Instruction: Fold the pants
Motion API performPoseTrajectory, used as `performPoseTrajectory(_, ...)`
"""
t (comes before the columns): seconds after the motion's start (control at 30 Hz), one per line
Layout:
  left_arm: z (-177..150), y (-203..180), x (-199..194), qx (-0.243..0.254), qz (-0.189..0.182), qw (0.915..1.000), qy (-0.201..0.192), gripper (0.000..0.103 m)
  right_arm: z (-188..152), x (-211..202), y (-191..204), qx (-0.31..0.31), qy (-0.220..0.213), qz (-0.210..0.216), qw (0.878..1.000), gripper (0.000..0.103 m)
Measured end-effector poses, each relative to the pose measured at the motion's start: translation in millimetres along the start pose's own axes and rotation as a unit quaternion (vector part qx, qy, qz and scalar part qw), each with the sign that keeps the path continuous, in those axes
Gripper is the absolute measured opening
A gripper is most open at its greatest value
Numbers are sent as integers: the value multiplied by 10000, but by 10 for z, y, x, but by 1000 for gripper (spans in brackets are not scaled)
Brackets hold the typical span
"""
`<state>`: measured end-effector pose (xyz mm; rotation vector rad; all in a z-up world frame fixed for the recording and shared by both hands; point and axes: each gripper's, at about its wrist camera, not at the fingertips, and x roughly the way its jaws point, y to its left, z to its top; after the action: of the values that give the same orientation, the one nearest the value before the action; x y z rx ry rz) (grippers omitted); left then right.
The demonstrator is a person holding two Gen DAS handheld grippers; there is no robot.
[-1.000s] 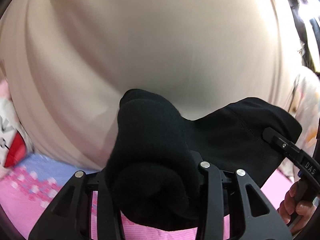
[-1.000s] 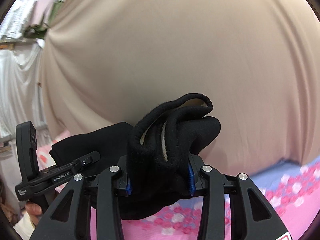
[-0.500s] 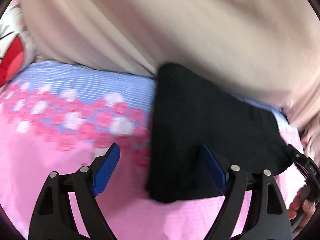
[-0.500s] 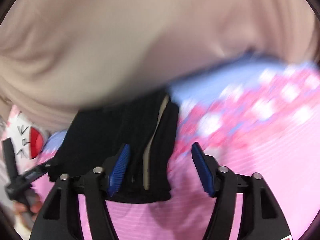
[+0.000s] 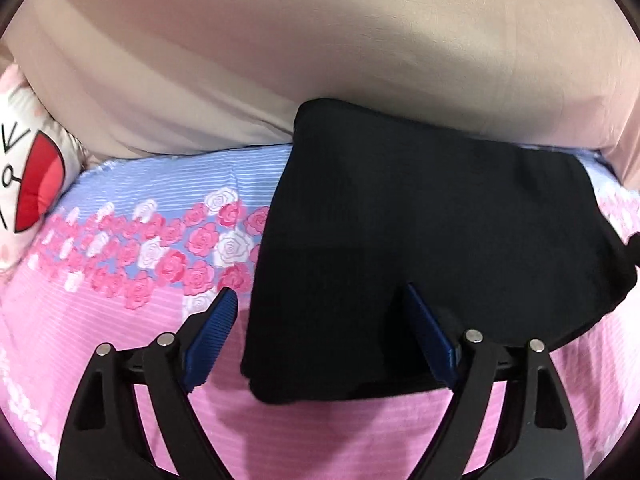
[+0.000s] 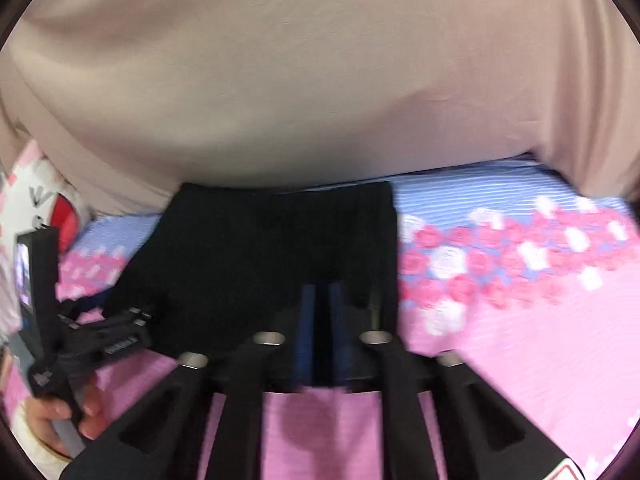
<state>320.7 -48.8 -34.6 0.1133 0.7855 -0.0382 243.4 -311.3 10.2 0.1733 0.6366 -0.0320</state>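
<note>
Pink rose-print bedsheet [image 5: 120, 320] carries the folded black pants [image 5: 420, 248], their far edge tucked under a beige shirt [image 5: 320, 60]. Left claw [image 5: 320, 332] gapes wide over the near corner. Right claw [image 6: 323, 332], blurred, is pinched nearly together, empty, above the pants' near edge.

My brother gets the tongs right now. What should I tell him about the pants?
Left tongs: open, empty, straddling the near left corner of the black pants.
Right tongs: closed, nothing visibly gripped, over the pants' near edge; that view is blurred.
Pants: lying in a flat folded rectangle on the pink and blue flowered sheet, right in front of the person's beige shirt.
Done: the fold is laid down and let go.
Left: maybe smooth it or fold once more.
</note>
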Motion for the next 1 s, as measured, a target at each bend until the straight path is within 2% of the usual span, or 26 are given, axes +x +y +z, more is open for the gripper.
performPoseTrajectory(0.03,-6,9,-9,26,38,10000,-9,85,-43,4,-94,118,58,-69,9999,59)
performPoseTrajectory(0.07,-11,27,-5,1,63,10000,-15,89,-91,19,-194,247,103,-80,9996,63)
performPoseTrajectory(0.13,-12,71,13,-136,42,9999,19,95,-162,113,-333,483,302,32,9984,63)
performPoseTrajectory(0.17,4,91,74,-233,-55,9997,89,97,-96,287,-313,663,489,160,9965,63)
performPoseTrajectory(0.27,27,157,276,-639,-573,9953,447,96,-212,522,-389,1012,793,547,9902,61)
performPoseTrajectory(0.3,39,181,302,-746,-783,9928,511,92,-228,583,-399,1076,809,686,9885,61)
performPoseTrajectory(0.33,47,189,313,-796,-1021,9899,581,74,-220,597,-388,1136,812,782,9871,51)
performPoseTrajectory(0.37,56,204,289,-882,-1173,9870,648,60,-199,576,-363,1206,785,892,9856,39)
performPoseTrajectory(0.4,72,213,213,-923,-1166,9868,638,51,-181,544,-358,1213,794,947,9849,36)
performPoseTrajectory(0.43,81,206,147,-871,-1164,9873,637,37,-164,485,-324,1187,791,992,9848,33)
performPoseTrajectory(0.47,80,202,68,-821,-1155,9879,632,31,-144,384,-319,1171,743,1101,9842,32)
performPoseTrajectory(0.57,-3,252,-141,-826,-1339,9846,757,28,-156,116,-338,1125,678,1324,9825,33)
performPoseTrajectory(0.63,-105,259,-195,-829,-1370,9832,872,32,-264,62,-373,1122,715,1250,9832,39)
performPoseTrajectory(0.7,-181,205,-194,-712,-1052,9883,841,44,-387,172,-413,1107,933,914,9852,44)
performPoseTrajectory(0.73,-227,160,-237,-602,-810,9921,743,52,-475,149,-481,1324,919,838,9834,46)
performPoseTrajectory(0.8,-297,97,-436,-431,-412,9972,449,59,-509,-74,-502,1531,719,867,9818,46)
performPoseTrajectory(0.87,-341,43,-634,-205,-239,9993,190,81,-514,-458,-377,1151,236,540,9916,46)
performPoseTrajectory(1.0,-515,-76,-1086,316,129,9990,-302,84,-694,-1031,-33,293,-284,-190,9990,47)
